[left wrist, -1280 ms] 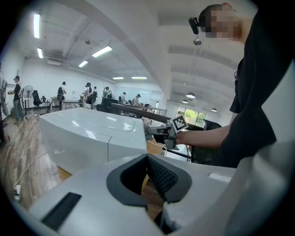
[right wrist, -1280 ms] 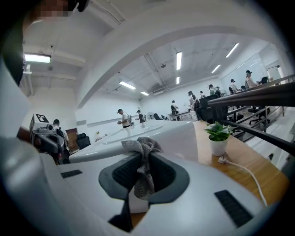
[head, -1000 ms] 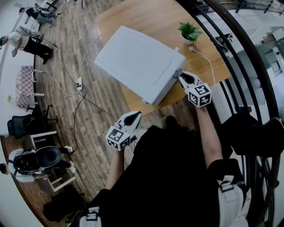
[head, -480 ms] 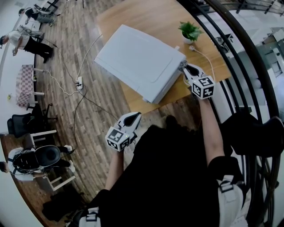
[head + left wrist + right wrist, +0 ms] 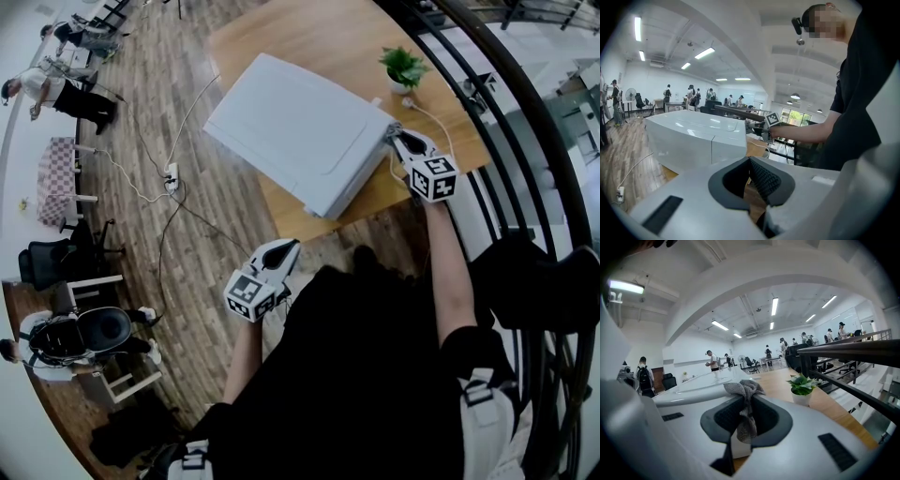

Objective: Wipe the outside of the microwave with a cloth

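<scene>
The white microwave (image 5: 295,131) stands on the wooden table (image 5: 323,33); it also shows in the left gripper view (image 5: 689,136) and the right gripper view (image 5: 701,389). My right gripper (image 5: 397,138) is at the microwave's right side near its far corner, shut on a grey knitted cloth (image 5: 743,391) that bunches above the jaws. In its own view the right gripper (image 5: 744,398) points along the microwave's side. My left gripper (image 5: 289,244) hangs low, off the table's near edge, with its jaws together and nothing between them (image 5: 750,161).
A small potted plant (image 5: 401,67) and a white cable (image 5: 433,120) lie on the table to the right of the microwave. A black railing (image 5: 525,122) runs close on the right. A power strip (image 5: 170,176) with cords lies on the floor at left.
My right gripper has slid with the cloth along the microwave's right side, from the near corner toward the far one. The left gripper has stayed put.
</scene>
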Demonstrator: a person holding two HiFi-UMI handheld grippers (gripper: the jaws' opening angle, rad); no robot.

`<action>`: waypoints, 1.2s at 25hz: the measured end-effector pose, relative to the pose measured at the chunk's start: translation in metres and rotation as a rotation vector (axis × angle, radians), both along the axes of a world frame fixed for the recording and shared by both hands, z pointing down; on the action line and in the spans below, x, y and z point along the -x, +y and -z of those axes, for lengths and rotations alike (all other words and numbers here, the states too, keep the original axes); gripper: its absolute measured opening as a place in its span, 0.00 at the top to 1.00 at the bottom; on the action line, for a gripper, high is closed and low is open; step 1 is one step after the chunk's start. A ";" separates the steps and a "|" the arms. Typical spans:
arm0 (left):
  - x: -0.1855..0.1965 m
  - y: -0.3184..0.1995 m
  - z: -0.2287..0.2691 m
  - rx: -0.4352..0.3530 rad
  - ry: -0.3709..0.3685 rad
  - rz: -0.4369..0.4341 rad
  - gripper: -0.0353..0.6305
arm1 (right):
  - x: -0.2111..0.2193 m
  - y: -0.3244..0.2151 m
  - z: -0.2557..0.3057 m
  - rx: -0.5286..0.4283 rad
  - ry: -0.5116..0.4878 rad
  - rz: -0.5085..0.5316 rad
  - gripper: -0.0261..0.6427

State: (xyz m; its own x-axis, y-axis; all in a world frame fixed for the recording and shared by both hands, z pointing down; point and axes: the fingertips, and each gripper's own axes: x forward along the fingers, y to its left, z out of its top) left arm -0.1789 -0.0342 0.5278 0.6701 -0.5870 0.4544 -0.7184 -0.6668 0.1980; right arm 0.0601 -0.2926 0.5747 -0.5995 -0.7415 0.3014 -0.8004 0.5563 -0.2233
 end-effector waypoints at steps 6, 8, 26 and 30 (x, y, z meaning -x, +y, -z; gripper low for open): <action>0.003 0.004 -0.002 0.007 0.000 0.009 0.94 | -0.002 -0.002 -0.007 0.019 -0.022 -0.009 0.89; 0.002 0.003 0.001 0.007 0.000 0.010 0.94 | -0.002 -0.002 -0.014 0.029 -0.004 -0.010 0.89; 0.007 0.004 0.004 0.019 0.018 0.033 0.94 | -0.008 -0.012 -0.060 0.124 0.073 -0.039 0.89; 0.010 0.008 0.001 0.034 0.017 0.040 0.94 | -0.009 -0.010 -0.065 0.135 0.085 -0.049 0.90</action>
State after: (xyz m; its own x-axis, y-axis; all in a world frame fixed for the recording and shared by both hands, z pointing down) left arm -0.1885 -0.0264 0.5269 0.6540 -0.5980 0.4633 -0.7409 -0.6300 0.2327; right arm 0.0688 -0.3027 0.6395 -0.5311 -0.7187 0.4487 -0.8454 0.4853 -0.2234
